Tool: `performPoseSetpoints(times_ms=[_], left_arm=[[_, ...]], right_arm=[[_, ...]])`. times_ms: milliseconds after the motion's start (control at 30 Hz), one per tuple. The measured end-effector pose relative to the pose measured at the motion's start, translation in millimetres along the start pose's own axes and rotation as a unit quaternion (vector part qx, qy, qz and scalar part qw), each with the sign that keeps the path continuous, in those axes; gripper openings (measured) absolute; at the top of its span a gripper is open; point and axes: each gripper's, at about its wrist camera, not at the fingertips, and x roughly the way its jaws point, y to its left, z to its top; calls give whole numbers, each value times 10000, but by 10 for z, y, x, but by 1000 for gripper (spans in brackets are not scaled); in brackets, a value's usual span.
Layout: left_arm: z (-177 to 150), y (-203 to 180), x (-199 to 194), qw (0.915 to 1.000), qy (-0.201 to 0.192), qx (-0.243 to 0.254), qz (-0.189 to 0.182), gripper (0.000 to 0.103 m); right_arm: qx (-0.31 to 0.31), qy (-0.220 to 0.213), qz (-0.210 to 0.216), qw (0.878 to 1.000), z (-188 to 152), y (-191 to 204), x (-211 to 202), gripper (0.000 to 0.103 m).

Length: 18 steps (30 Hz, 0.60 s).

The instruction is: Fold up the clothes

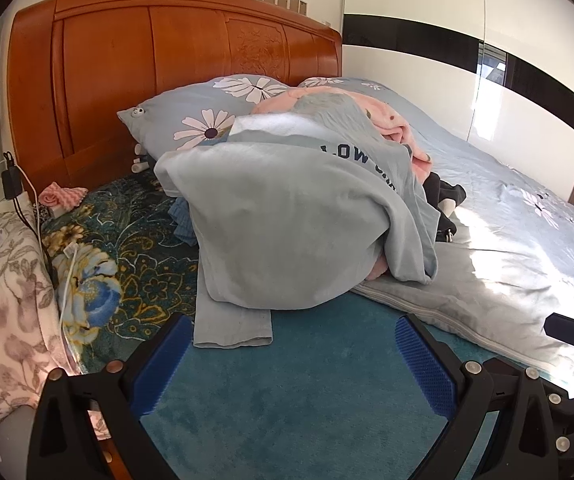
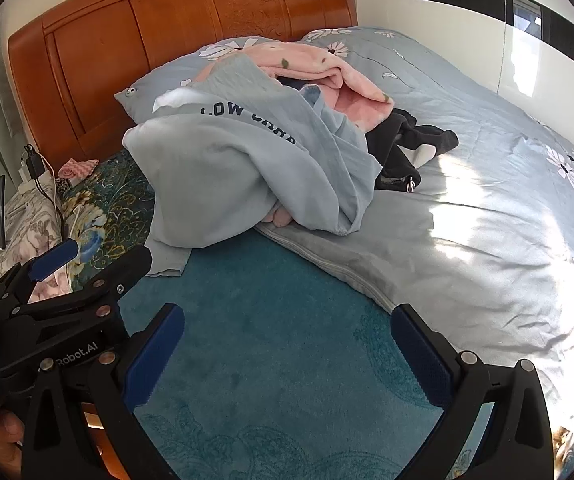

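Note:
A light grey-blue shirt (image 1: 287,220) with dark lettering lies crumpled over a pile of clothes on the bed; it also shows in the right wrist view (image 2: 227,168). One corner hangs onto the teal blanket (image 1: 307,392). A pink fleece garment (image 2: 327,76) and a black garment (image 2: 407,140) lie behind it. My left gripper (image 1: 293,360) is open and empty just in front of the shirt's lower edge. My right gripper (image 2: 287,356) is open and empty above the teal blanket (image 2: 271,320), nearer than the pile. The left gripper also shows in the right wrist view (image 2: 99,260).
A wooden headboard (image 1: 147,72) stands behind floral pillows (image 1: 207,116). A grey-blue floral quilt (image 2: 487,184) covers the bed's right side. At the left edge are a floral cloth (image 1: 3,312), chargers with cables (image 1: 11,188) and a small pink cloth (image 1: 63,196).

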Motion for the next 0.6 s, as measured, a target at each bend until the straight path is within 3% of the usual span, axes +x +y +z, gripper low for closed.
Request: performPoseSetpoints(times_ms=[600], left_arm=[[18, 66, -116, 9996, -149, -215, -133, 103]], right_arm=[[-103, -34, -79, 9999, 36, 61, -113, 103]])
